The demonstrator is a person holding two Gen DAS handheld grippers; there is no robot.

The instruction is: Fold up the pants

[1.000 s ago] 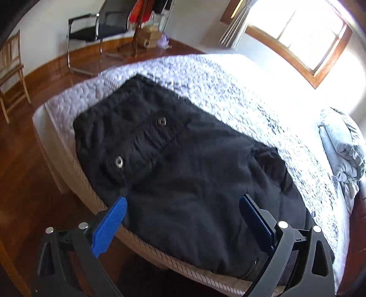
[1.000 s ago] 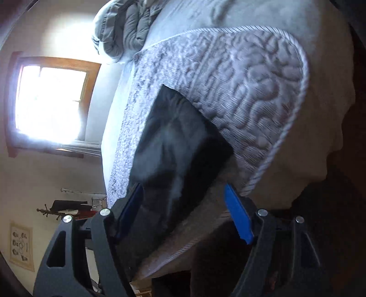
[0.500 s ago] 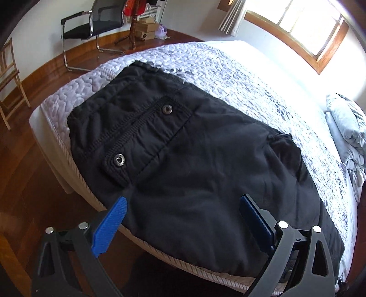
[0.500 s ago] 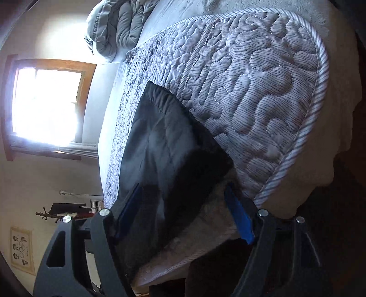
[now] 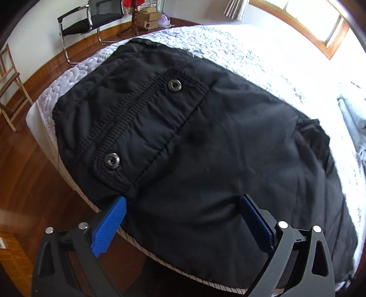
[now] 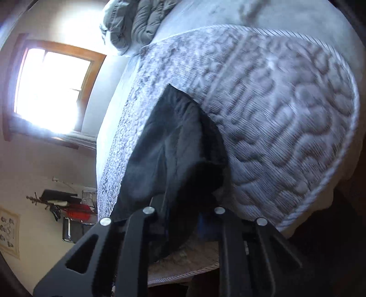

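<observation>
Black pants (image 5: 205, 141) lie spread on a quilted bed (image 5: 228, 43), with the waistband and two metal snaps toward the left bed corner. My left gripper (image 5: 183, 219) is open, its blue fingers (image 5: 109, 226) straddling the near edge of the pants at the bed's rim. In the right wrist view the pants' leg end (image 6: 173, 146) lies near the bed's corner. My right gripper (image 6: 183, 205) has its jaws drawn close together on the hem, and dark cloth covers the pads.
The bed's corded edge (image 6: 338, 164) curves close on the right. A bundled grey duvet (image 6: 137, 20) lies at the head of the bed. Wooden floor (image 5: 25, 173), a black chair (image 5: 91, 20) and a wooden chair (image 5: 9, 84) stand beyond the foot.
My left gripper moved in closer to the waistband edge and stayed open. My right gripper moved onto the leg end and closed on the cloth.
</observation>
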